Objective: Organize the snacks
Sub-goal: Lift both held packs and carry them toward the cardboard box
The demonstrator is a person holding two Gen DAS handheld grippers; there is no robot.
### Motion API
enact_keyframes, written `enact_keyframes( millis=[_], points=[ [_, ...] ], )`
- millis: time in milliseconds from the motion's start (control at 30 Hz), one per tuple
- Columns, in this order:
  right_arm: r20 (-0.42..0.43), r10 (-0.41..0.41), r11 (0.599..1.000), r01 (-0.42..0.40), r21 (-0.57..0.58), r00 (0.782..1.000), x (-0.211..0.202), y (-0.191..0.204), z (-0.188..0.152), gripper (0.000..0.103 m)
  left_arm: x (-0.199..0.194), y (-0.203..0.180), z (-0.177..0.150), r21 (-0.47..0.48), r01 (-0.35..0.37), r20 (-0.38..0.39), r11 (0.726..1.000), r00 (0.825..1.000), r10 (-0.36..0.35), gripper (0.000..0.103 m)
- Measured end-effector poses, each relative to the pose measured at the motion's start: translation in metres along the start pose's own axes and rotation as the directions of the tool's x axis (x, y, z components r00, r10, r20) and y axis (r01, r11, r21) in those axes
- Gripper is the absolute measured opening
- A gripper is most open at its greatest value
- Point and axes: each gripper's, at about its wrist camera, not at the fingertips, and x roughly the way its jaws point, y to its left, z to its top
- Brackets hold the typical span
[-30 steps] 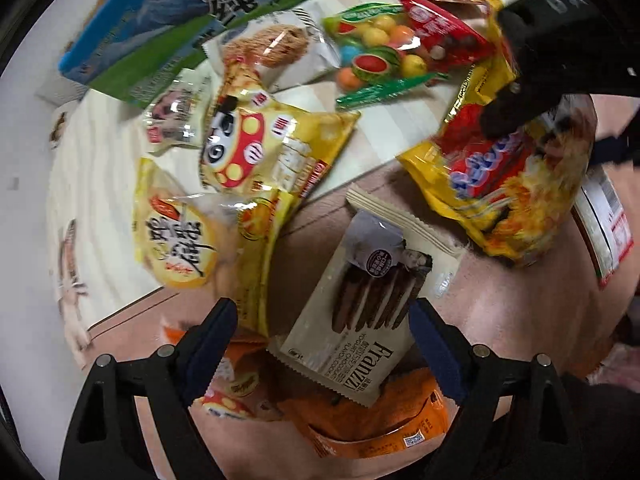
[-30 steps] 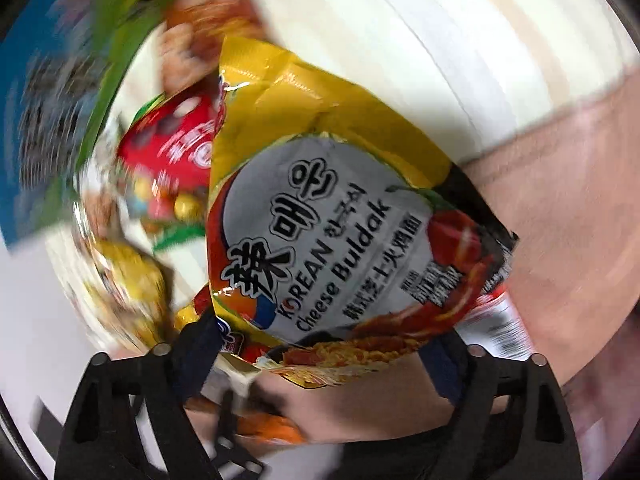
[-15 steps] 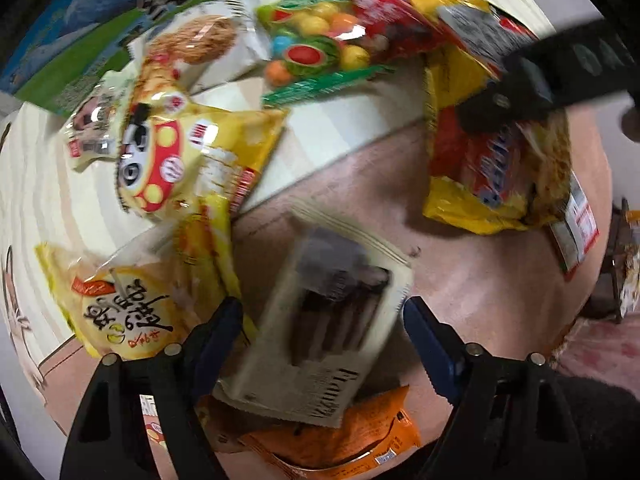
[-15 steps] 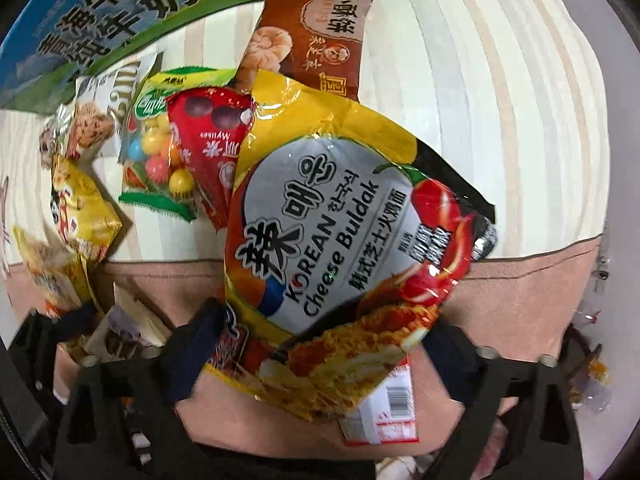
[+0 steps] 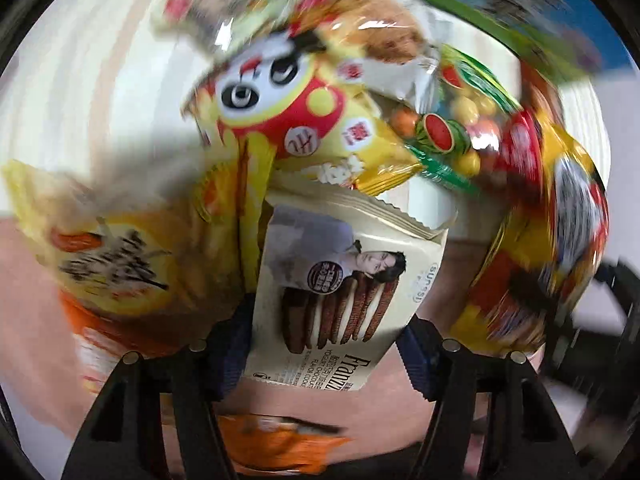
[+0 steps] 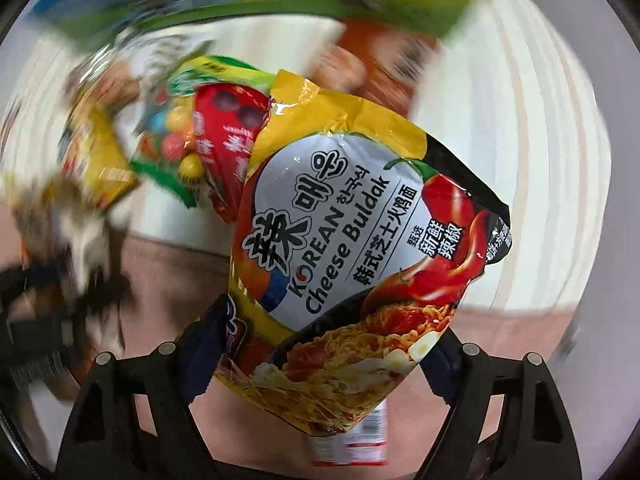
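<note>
Left wrist view: left gripper [image 5: 326,346] closing, fingers [image 5: 230,354] either side of the cream Franzzi cookie pack [image 5: 340,280] at lower centre — pads look to meet its edges, a firm pinch not certain. Above it the yellow panda bag [image 5: 296,120]; upper right, the fruit candy bag [image 5: 452,128]; left, a blurred yellow chip bag [image 5: 116,240]; bottom, an orange packet [image 5: 280,444].

Right wrist view: right gripper [image 6: 320,352] narrowing, fingers [image 6: 200,356] flanking the Cheese Buldak noodle bag [image 6: 360,232], which fills the centre and appears held. Red packet [image 6: 228,136] at upper left of it.

Progress judged early — snacks lie in a loose overlapping pile on the striped table [image 6: 540,160], none sorted. No bin, box or tray visible in either view.
</note>
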Motion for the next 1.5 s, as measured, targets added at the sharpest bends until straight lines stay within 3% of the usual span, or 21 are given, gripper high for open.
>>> enact_keyframes(
  millis=[100,200,267,333,400,433,533,567,800,867,1000,1100,1200,1500],
  points=[
    [0.044,0.013,0.999,-0.011,-0.051,0.999,0.000,0.002,-0.008,0.100,0.017,-0.002,0.003,0.018,-0.022,-0.016,1.000,1.000,0.022,0.064],
    [0.023,0.168,0.974,-0.169,0.148,0.986,0.002,-0.024,-0.013,0.101,0.030,-0.017,0.000,0.114,-0.077,-0.014,0.990,0.997,0.079,0.064],
    [0.036,0.251,0.922,-0.250,0.297,0.967,0.011,-0.041,-0.018,0.101,0.040,-0.022,-0.003,0.128,-0.089,-0.017,0.988,0.996,0.092,0.064],
    [0.032,0.272,0.864,-0.258,0.432,0.962,0.025,-0.054,-0.023,0.101,0.050,-0.031,-0.007,0.102,-0.084,-0.012,0.991,0.996,0.086,0.064],
    [0.049,0.320,0.781,-0.293,0.551,0.946,0.038,-0.065,-0.033,0.101,0.052,-0.032,-0.016,0.057,-0.090,0.006,0.994,0.996,0.090,0.058],
    [0.064,0.317,0.776,-0.298,0.556,0.946,0.039,-0.067,-0.035,0.099,0.054,-0.033,-0.019,0.042,-0.098,0.012,0.994,0.995,0.098,0.058],
    [0.098,0.296,0.825,-0.306,0.475,0.950,0.019,-0.059,-0.043,0.073,0.049,-0.029,-0.026,0.016,-0.136,0.030,0.991,0.990,0.136,0.058],
    [0.101,0.284,0.841,-0.298,0.452,0.954,0.013,-0.057,-0.046,0.071,0.050,-0.031,-0.030,0.013,-0.142,0.036,0.990,0.989,0.141,0.057],
    [0.084,0.297,0.858,-0.304,0.414,0.951,0.025,-0.046,-0.066,0.074,0.079,-0.051,-0.017,0.041,-0.181,0.045,0.983,0.983,0.179,0.057],
    [0.058,0.287,0.865,-0.285,0.413,0.956,0.046,-0.041,-0.055,0.082,0.094,-0.054,-0.018,0.037,-0.188,0.020,0.981,0.982,0.188,0.058],
    [0.016,0.244,0.892,-0.231,0.388,0.970,0.079,-0.010,-0.019,0.086,0.132,-0.048,-0.013,0.052,-0.216,0.010,0.975,0.976,0.216,0.059],
    [0.017,0.224,0.900,-0.213,0.380,0.974,0.079,0.006,-0.013,0.087,0.151,-0.046,-0.006,0.055,-0.220,0.017,0.974,0.975,0.220,0.057],
    [0.034,0.219,0.902,-0.215,0.375,0.975,0.083,0.018,-0.011,0.085,0.148,-0.032,-0.009,0.062,-0.224,0.034,0.973,0.974,0.223,0.057],
    [0.084,0.261,0.884,-0.273,0.379,0.962,0.026,0.013,-0.037,0.070,0.154,-0.032,-0.026,0.078,-0.238,0.078,0.968,0.970,0.232,0.056]
  ],
)
